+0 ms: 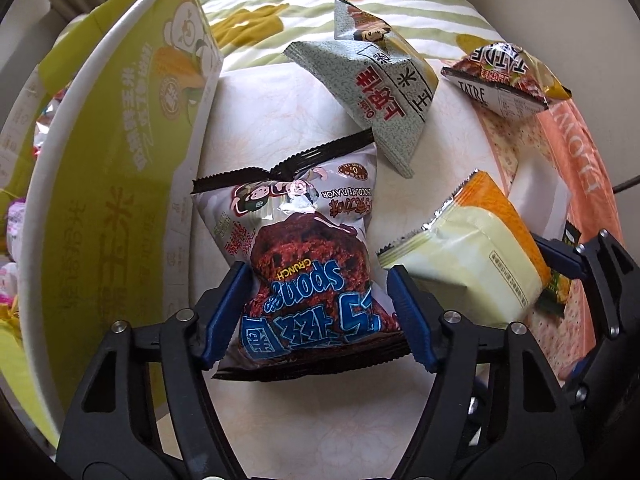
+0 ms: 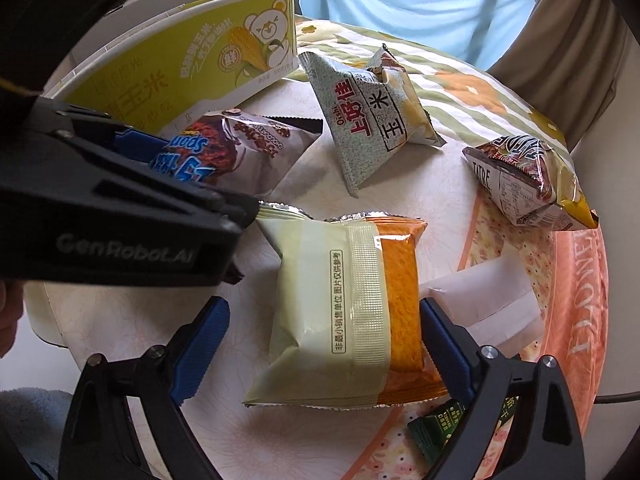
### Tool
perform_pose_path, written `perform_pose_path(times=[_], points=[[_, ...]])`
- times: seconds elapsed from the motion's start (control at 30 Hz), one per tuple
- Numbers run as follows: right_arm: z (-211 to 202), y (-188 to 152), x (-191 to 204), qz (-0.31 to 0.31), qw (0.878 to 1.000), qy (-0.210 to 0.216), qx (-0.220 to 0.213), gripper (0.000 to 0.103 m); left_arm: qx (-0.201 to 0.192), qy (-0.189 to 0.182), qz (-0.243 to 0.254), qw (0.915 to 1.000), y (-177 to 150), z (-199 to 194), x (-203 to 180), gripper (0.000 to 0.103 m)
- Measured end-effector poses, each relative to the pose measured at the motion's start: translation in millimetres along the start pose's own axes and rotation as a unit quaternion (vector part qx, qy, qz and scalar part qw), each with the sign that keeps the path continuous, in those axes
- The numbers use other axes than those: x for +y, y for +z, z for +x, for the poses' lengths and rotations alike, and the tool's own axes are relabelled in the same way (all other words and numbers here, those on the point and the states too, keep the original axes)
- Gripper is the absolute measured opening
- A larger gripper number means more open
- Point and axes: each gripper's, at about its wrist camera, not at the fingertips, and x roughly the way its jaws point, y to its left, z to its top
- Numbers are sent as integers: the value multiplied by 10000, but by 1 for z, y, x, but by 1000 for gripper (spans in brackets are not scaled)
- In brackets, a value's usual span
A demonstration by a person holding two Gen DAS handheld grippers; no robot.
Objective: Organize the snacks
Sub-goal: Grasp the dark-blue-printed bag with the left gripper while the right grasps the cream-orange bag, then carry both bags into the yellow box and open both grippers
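A chocolate Sponge Crunch bag (image 1: pixel 296 256) lies on the white round table (image 1: pixel 280 96), and my left gripper (image 1: pixel 320 300) has its blue fingers pressed against both sides of it. It also shows in the right wrist view (image 2: pixel 224 156). A pale yellow and orange bread pack (image 2: pixel 352 308) lies between the fingers of my right gripper (image 2: pixel 324 336), which stands open around it; the left finger is clear of the pack. The pack also shows in the left wrist view (image 1: pixel 476 256). A grey Oishi bag (image 2: pixel 368 116) and a TATRE bag (image 2: pixel 524 176) lie further back.
A tall green and white corn-print carton (image 1: pixel 120 160) stands at the table's left; it also shows in the right wrist view (image 2: pixel 192 64). An orange flowered box (image 2: pixel 576 320) lies at the right with a small green candy pack (image 2: pixel 440 432) by it. A striped bedspread (image 2: pixel 460 84) lies behind.
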Motion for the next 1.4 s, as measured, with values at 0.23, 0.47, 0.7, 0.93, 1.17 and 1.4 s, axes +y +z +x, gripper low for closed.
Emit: perform_pose_path(times=[0.23, 0.47, 0.7, 0.93, 1.17, 1.4], points=[[7, 0, 0, -132, 9998, -128, 5, 76, -58, -42, -80, 9999, -9, -15, 5, 42], [11, -3, -1, -142, 9997, -207, -17, 62, -73, -56, -183, 9998, -14, -18, 10, 42], [-11, -7, -6, -7, 9996, -207, -171, 60, -337, -117, -213, 9991, -14, -41, 7, 42], [-52, 1, -20, 227, 9986, -322, -347, 60, -915, -312, -370, 9946, -12, -95, 8, 42], [-103, 27, -21, 209, 9959, -373, -799, 60, -1717, -487, -670, 9817, -1, -163, 39, 42], [-132, 85, 7, 197, 9925, -185, -1194, 60, -2208, -364, -901, 9705, 21, -199, 113, 42]])
